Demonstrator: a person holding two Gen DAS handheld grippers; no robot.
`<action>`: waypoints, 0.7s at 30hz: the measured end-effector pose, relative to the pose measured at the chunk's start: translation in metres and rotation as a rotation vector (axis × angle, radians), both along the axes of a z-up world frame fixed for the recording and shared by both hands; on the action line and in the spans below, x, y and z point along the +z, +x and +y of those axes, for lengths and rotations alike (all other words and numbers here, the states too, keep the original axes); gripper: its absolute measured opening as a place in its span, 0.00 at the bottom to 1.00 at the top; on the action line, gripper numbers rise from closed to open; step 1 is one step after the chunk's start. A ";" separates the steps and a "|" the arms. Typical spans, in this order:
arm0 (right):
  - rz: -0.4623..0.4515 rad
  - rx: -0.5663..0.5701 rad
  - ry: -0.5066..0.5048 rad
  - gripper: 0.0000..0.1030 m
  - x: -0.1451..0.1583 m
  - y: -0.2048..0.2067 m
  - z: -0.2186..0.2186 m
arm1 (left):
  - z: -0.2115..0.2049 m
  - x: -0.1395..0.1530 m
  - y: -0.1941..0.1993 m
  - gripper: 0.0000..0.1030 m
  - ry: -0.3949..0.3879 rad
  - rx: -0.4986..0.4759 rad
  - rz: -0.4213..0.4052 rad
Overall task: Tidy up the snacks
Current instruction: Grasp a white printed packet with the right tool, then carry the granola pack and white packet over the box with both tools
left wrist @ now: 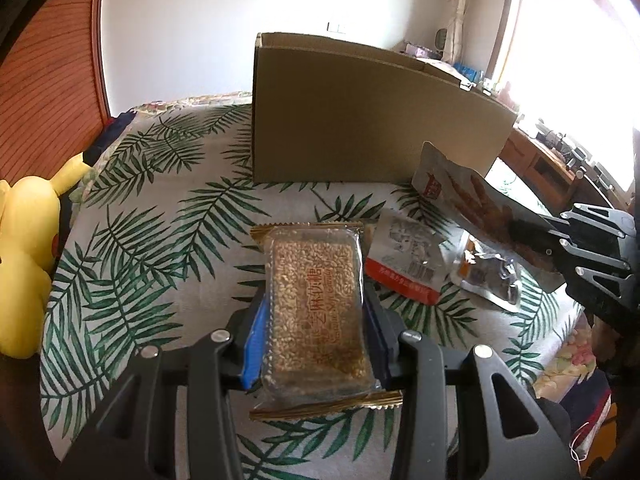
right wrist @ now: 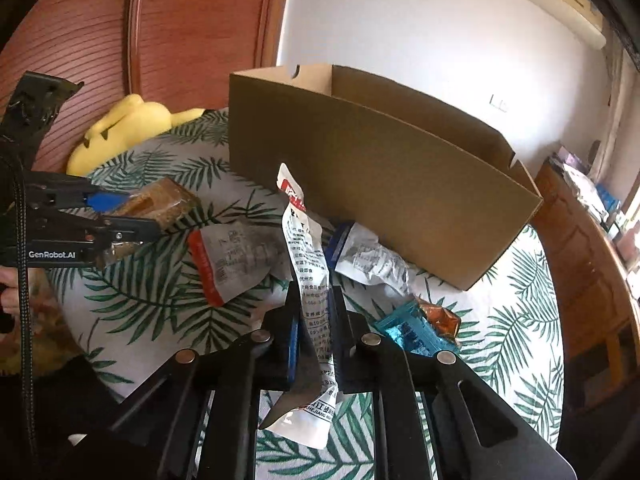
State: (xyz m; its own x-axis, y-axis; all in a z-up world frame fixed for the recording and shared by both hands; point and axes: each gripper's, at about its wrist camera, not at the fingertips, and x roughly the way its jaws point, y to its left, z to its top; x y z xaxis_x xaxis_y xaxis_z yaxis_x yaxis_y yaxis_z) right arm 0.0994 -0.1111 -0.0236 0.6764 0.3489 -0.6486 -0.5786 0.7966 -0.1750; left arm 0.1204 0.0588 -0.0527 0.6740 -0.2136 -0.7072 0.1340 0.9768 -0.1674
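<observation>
Left wrist view: the left gripper (left wrist: 316,312) clamps a sesame candy bar (left wrist: 318,300) above the palm-leaf bedspread (left wrist: 160,208). Right gripper (right wrist: 314,328) pinches a white snack pouch (right wrist: 306,248); loose packets (right wrist: 228,260) lie before the open cardboard box (right wrist: 380,184), with a yellow plush toy (right wrist: 132,128) near the wooden headboard (right wrist: 180,32) at the far edge.

Cardboard box (right wrist: 384,184) interior hidden; white pouch (right wrist: 310,300) front faces away; window (left wrist: 576,60) overexposed.
</observation>
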 end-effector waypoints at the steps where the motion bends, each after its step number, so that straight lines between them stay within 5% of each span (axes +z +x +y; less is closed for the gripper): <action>1: -0.004 0.000 0.004 0.10 0.001 -0.001 -0.001 | 0.000 0.001 -0.001 0.40 -0.003 -0.001 -0.004; 21: -0.096 -0.017 0.062 0.10 0.043 -0.025 -0.038 | -0.029 0.057 -0.014 0.40 -0.040 -0.064 -0.125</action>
State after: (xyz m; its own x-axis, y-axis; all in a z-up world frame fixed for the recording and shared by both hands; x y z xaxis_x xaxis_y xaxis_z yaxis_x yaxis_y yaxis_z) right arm 0.0740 -0.1490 0.0194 0.7406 0.3744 -0.5580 -0.5479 0.8172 -0.1788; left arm 0.1068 0.0299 0.0039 0.7405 -0.2854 -0.6085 0.2182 0.9584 -0.1840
